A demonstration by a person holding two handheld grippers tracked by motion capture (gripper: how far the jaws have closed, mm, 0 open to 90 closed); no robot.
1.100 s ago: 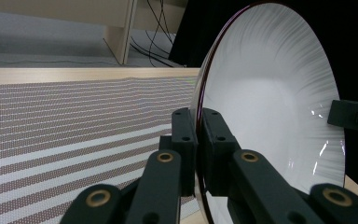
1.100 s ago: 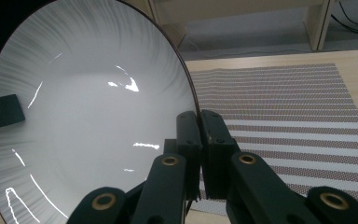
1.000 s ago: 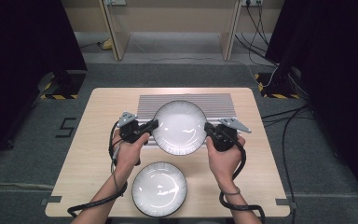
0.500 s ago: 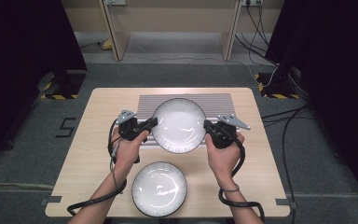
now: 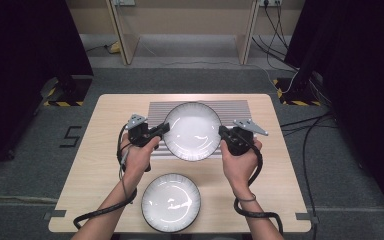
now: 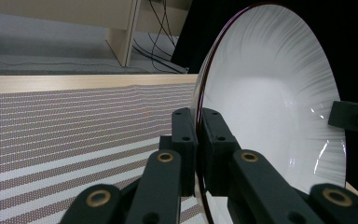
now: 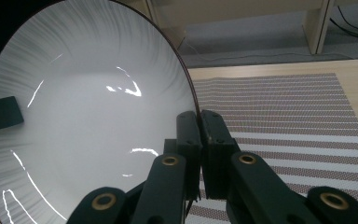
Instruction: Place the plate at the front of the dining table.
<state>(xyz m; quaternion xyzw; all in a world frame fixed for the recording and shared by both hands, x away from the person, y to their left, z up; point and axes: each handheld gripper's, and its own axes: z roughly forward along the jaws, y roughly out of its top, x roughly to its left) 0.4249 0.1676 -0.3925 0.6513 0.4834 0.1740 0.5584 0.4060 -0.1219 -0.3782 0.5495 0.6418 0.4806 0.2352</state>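
A white plate (image 5: 192, 130) with a dark rim hangs above the striped placemat (image 5: 235, 106), held between both hands. My left gripper (image 5: 166, 128) is shut on its left rim and my right gripper (image 5: 221, 131) is shut on its right rim. In the left gripper view the jaws pinch the plate's (image 6: 279, 107) edge, my left gripper (image 6: 198, 140) closed tight on it. The right gripper view has the same grip from the other side: my right gripper (image 7: 199, 140) clamps the rim of the plate (image 7: 84, 107). A second white plate (image 5: 170, 202) lies flat near the table's front edge.
The wooden table (image 5: 105, 150) carries the striped placemat (image 6: 74, 121) at its far middle. Cables (image 5: 105, 212) trail from both grippers off the front. Desk legs (image 5: 122, 30) and floor cables (image 5: 300, 135) lie beyond and to the right of the table.
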